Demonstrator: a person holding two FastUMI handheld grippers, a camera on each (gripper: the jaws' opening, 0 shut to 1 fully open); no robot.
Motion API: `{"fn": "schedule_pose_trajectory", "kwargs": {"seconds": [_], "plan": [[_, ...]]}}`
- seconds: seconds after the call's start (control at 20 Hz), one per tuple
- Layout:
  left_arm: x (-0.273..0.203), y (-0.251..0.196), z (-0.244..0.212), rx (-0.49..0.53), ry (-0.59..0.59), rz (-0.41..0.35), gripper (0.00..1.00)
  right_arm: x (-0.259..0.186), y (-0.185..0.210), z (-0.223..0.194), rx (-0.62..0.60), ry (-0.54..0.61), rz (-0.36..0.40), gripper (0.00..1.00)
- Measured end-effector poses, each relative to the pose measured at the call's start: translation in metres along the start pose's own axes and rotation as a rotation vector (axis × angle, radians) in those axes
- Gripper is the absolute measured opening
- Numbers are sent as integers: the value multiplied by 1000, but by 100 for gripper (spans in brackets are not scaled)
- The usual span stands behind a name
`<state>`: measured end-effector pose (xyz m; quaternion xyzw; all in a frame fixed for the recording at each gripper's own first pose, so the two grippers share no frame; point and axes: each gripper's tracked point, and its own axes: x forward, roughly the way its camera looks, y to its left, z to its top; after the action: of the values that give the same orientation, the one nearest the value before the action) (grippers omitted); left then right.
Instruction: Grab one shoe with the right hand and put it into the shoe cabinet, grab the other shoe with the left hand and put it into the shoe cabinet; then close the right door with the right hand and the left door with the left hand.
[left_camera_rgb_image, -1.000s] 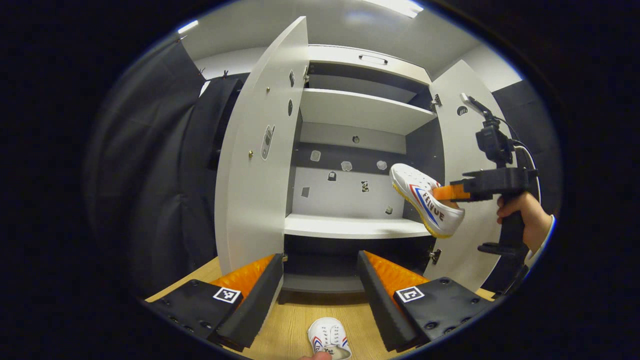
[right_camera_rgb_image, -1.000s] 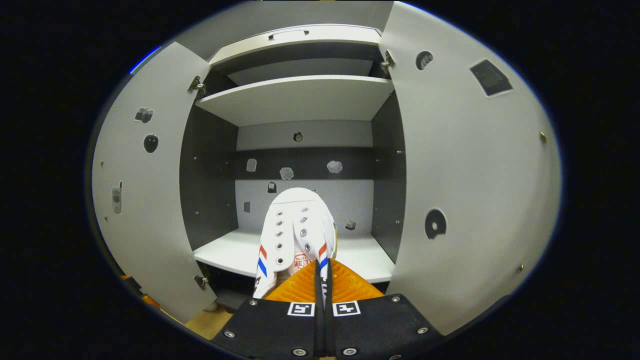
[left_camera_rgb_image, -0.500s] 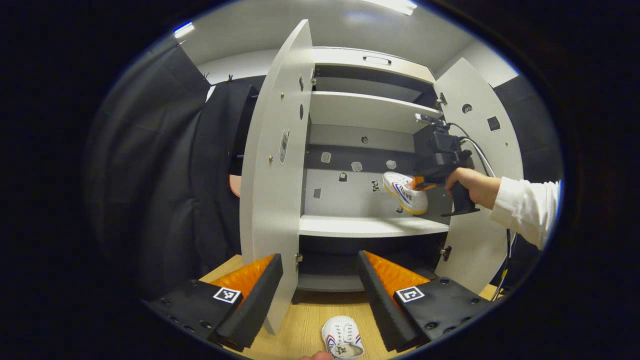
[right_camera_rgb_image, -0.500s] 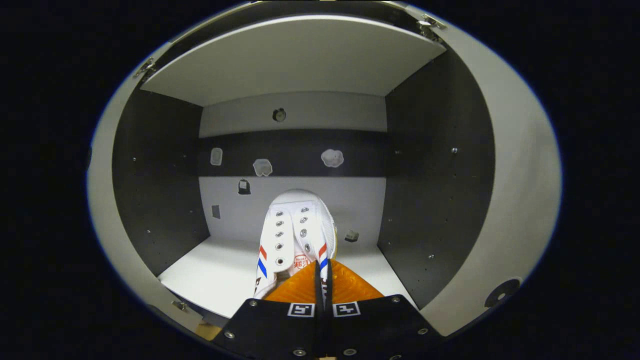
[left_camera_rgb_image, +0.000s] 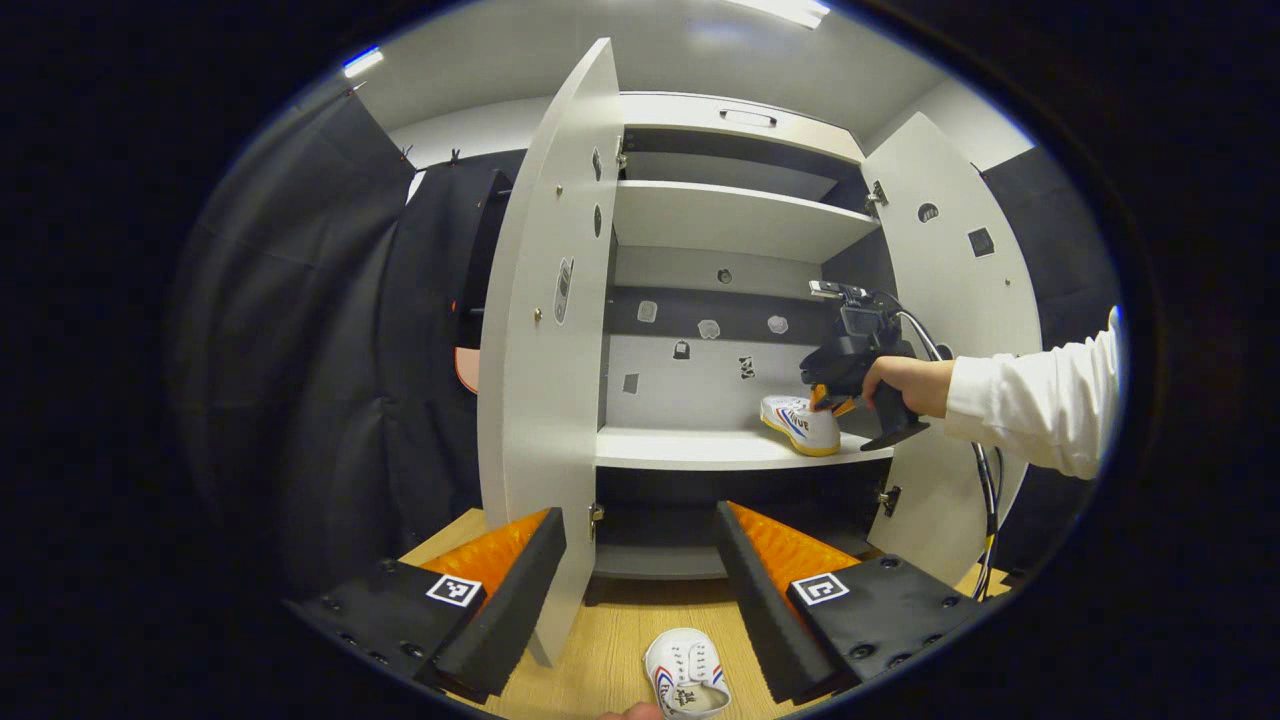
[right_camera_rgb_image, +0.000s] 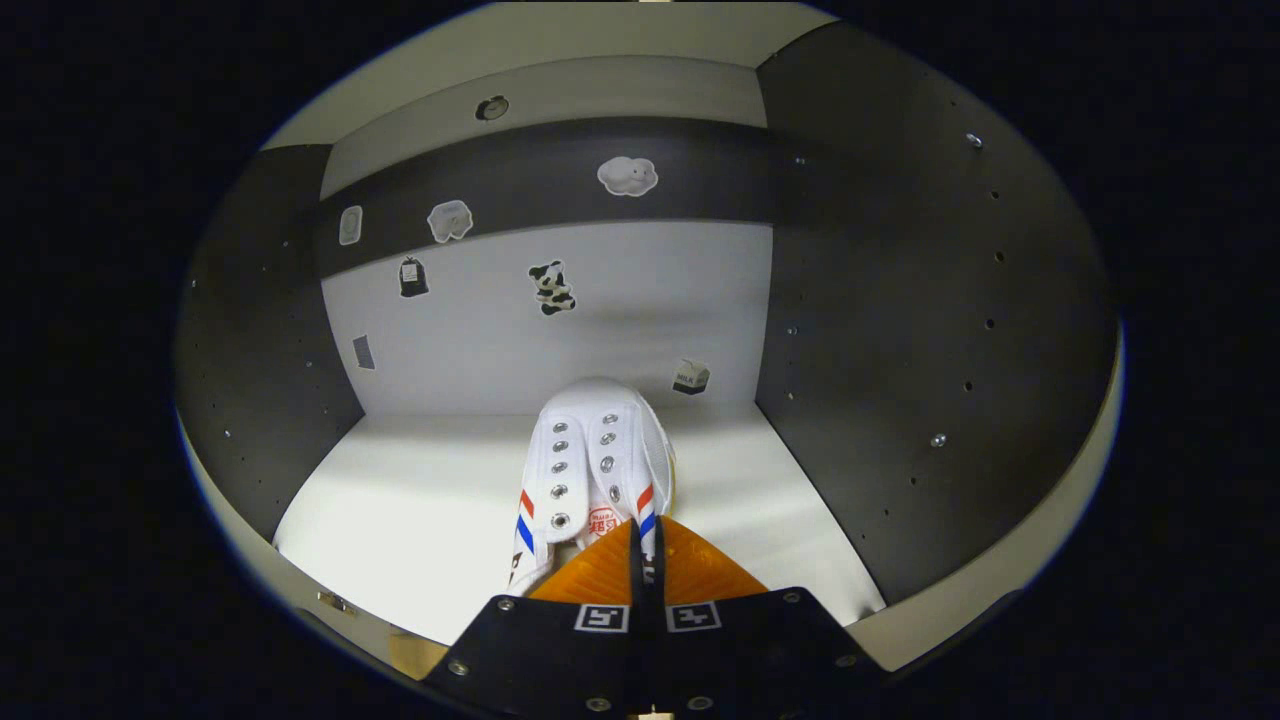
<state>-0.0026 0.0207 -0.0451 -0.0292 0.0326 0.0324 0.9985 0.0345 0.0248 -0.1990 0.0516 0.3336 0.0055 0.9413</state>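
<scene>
While the right gripper (right_camera_rgb_image: 640, 545) clamps the rim of a white shoe (right_camera_rgb_image: 598, 455), that shoe sits deep inside the shoe cabinet (left_camera_rgb_image: 740, 215), on the white middle shelf (right_camera_rgb_image: 420, 520) and toward the cabinet's right side wall. Both fingers are pinched tight together on the shoe's collar, toe pointing at the cabinet's back panel, where small stickers dot the wall. From the left gripper view, the same shoe (left_camera_rgb_image: 800, 425) appears to rest with its sole on the shelf (left_camera_rgb_image: 700, 450), near the front edge at the cabinet's right end, with the right gripper (left_camera_rgb_image: 828, 397) on its heel end and a hand (left_camera_rgb_image: 905, 380) in a white sleeve (left_camera_rgb_image: 1030, 400) behind it. Over by the cabinet's foot, the left gripper (left_camera_rgb_image: 640, 560) hangs wide open, holding nothing, its two fingers spread apart in front of the cabinet's lowest compartment. Below them, the other shoe (left_camera_rgb_image: 685, 675) lies on the wooden floor (left_camera_rgb_image: 600, 640) just in front of the cabinet. Both doors stand open: the left door (left_camera_rgb_image: 545, 330) swung out edge-on, the right door (left_camera_rgb_image: 960, 290) folded back behind the sleeve.
</scene>
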Motion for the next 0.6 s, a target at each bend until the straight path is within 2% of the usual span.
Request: {"fn": "schedule_pose_trajectory", "kwargs": {"seconds": [0.2, 0.25, 0.3, 0.45, 0.5, 0.55, 0.6], "plan": [[1, 1, -3, -12, 7, -1, 97, 12, -3, -7, 15, 37, 9, 3], [1, 1, -3, -13, 7, 0, 97, 13, -4, -8, 19, 45, 6, 8], [1, 2, -3, -15, 8, 1, 97, 12, -5, -7, 33, 44, 9, 9], [1, 3, -7, -21, 13, 5, 97, -3, 2, 9, 40, -13, 49, 14], [0, 3, -8, -25, 16, 3, 97, -11, 9, 14, 49, -33, 82, 24], [1, 3, -8, -28, 17, 2, 97, -24, 14, 20, 52, -48, 108, 43], [1, 3, -9, -30, 18, 1, 97, -37, 15, 22, 41, -67, 128, 46]]}}
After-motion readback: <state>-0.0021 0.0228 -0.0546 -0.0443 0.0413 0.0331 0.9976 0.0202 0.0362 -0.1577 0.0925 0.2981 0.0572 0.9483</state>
